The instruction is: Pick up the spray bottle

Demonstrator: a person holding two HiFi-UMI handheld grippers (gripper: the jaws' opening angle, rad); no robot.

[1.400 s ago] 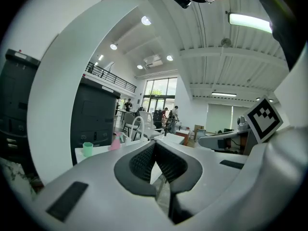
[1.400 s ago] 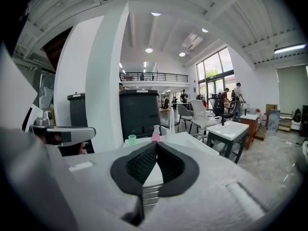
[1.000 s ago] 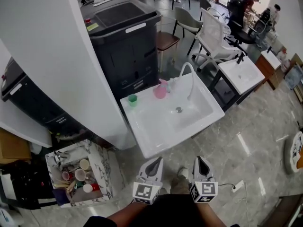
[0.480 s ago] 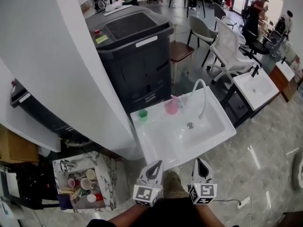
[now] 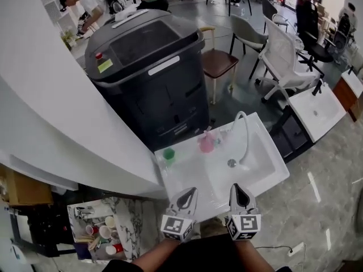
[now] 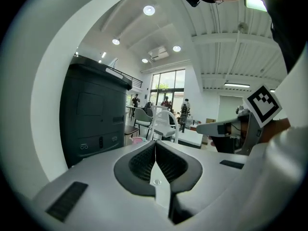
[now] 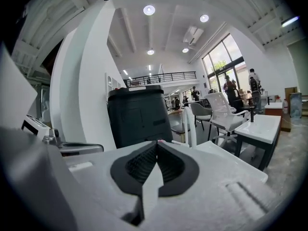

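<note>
Closer than 1 second before, the white sink (image 5: pixel 195 171) now lay just ahead of both gripper tips in the head view, because we had stepped toward it. We judged that most of the approach was done, though a reach across the basin remained. Our left gripper (image 5: pixel 189 192) had its jaws pressed together on nothing, and our right gripper (image 5: pixel 237 188) was likewise pressed together and empty. We counted 1 pink spray bottle (image 5: pixel 206 143), upright on the sink's back ledge, between 1 green cup (image 5: pixel 168 153) and 1 white faucet (image 5: pixel 245 135), well apart from both grippers. We also counted 2 grippers, 1 second sink (image 5: pixel 320 103) at the right, and 1 large black machine (image 5: pixel 150 78) behind.
</note>
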